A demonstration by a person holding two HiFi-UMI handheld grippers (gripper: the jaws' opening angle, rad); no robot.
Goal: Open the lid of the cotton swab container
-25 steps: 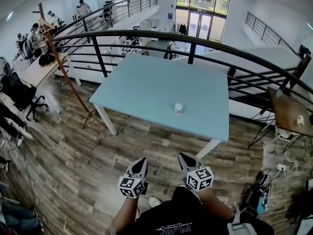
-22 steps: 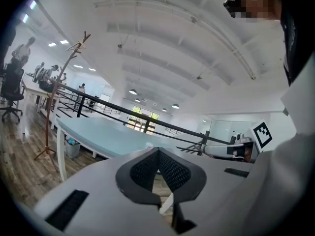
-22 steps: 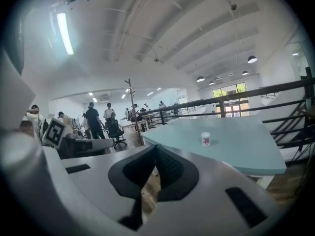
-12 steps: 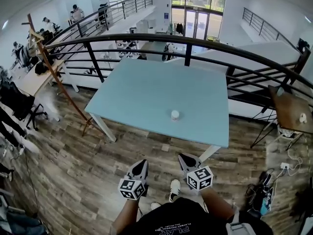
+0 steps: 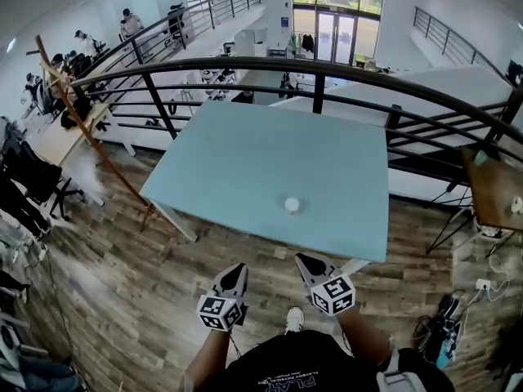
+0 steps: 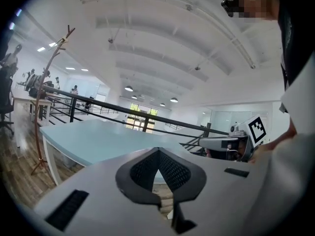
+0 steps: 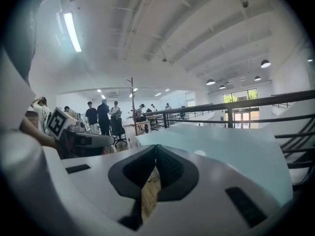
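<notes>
Pale blue is the table [image 5: 245, 162], and the small white cotton swab container [image 5: 292, 205] stands upright on it, close to the near edge and a bit right of the middle. Its long way runs up and down, but it is too small to show the lid well. Both grippers hang over the wood floor [image 5: 122, 300], well apart from the container, which lies farther away than both. The left gripper [image 5: 235, 269] has its fingers squeezed together with nothing between them. The right gripper [image 5: 304, 260] is squeezed together and empty too, and I think it is the nearer one, almost straight in line with the container. Only the table's near edge lies between. A black railing [image 5: 245, 60] curves behind the table, and a wooden coat stand [image 5: 90, 129] leans far off to the left
</notes>
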